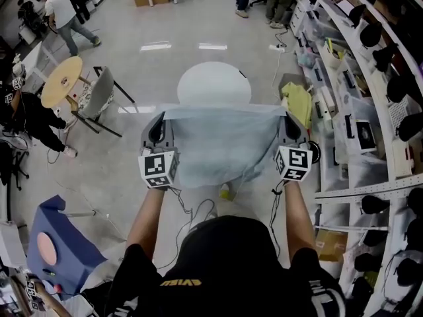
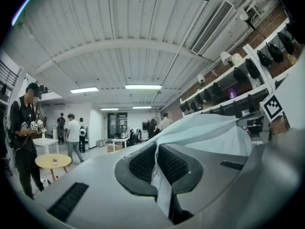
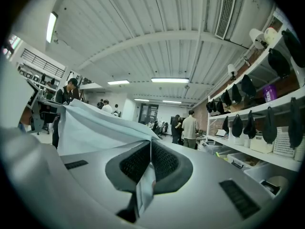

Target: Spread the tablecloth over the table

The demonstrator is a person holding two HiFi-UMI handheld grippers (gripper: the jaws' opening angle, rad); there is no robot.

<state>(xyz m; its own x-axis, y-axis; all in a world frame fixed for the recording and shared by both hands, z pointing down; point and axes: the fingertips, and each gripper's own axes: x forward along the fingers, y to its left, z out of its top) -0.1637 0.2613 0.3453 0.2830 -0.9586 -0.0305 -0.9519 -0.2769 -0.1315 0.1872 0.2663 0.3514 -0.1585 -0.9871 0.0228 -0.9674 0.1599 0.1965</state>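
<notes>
A pale blue tablecloth (image 1: pixel 221 144) hangs stretched between my two grippers, held level in front of me. My left gripper (image 1: pixel 157 121) is shut on its left top corner and my right gripper (image 1: pixel 288 122) is shut on its right top corner. In the left gripper view the cloth (image 2: pixel 209 132) runs out of the pinched pads (image 2: pixel 143 163) toward the right. Seen from the right gripper, the cloth (image 3: pixel 95 125) leaves the closed pads (image 3: pixel 164 161) toward the left. A small round white table (image 1: pixel 213 84) stands just beyond the cloth's far edge, partly hidden by it.
Shelving with dark caps and boxes (image 1: pixel 370 104) lines the right side. A grey chair (image 1: pixel 99 94) and a round wooden table (image 1: pixel 61 81) stand at the left, a blue machine (image 1: pixel 56 243) at lower left. Several people (image 1: pixel 63 15) are about the room. A yellow-green cloth (image 1: pixel 299 103) lies by the shelves.
</notes>
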